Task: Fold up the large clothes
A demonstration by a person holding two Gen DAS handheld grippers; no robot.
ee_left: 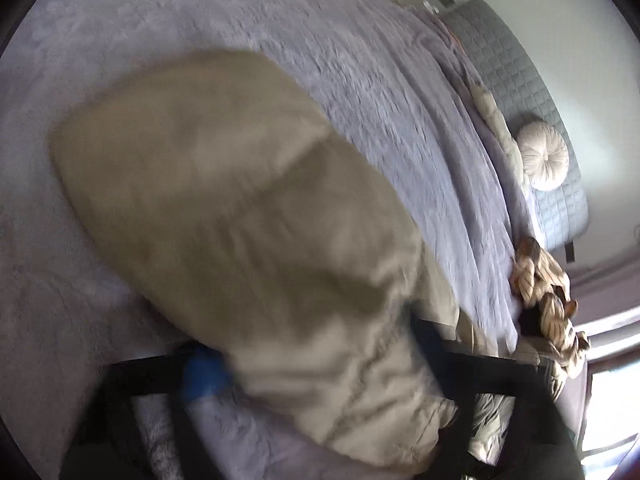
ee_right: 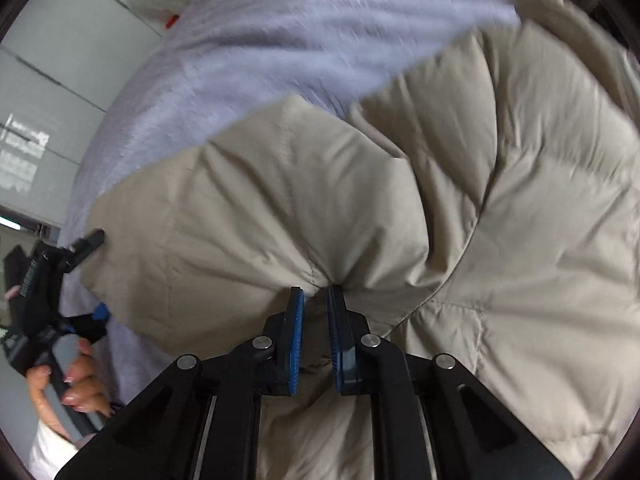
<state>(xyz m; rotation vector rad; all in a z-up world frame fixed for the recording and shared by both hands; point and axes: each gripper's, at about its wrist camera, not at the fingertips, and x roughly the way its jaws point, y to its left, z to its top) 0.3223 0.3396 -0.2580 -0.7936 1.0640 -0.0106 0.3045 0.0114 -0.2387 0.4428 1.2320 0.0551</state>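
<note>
A beige puffy quilted jacket [ee_right: 500, 200] lies spread on a lavender fleece blanket [ee_right: 280, 40] on a bed. My right gripper [ee_right: 317, 304] points down at it, its blue pads [ee_right: 296, 340] pinching a fold near the jacket's edge, with creases fanning out from the grip. In the blurred left wrist view, a padded part of the jacket [ee_left: 224, 200] bunches between the two black fingers of my left gripper [ee_left: 312, 352] and hides most of them. From the right wrist view, the left gripper [ee_right: 94, 278] clamps the jacket's left edge, held by a hand [ee_right: 80, 384].
The blanket [ee_left: 360, 60] covers the whole bed. A grey quilted headboard [ee_left: 520, 80], a round white cushion [ee_left: 543, 156] and a pile of striped clothes [ee_left: 548, 300] sit along the far side. White panelled walls [ee_right: 40, 80] stand to the left of the bed.
</note>
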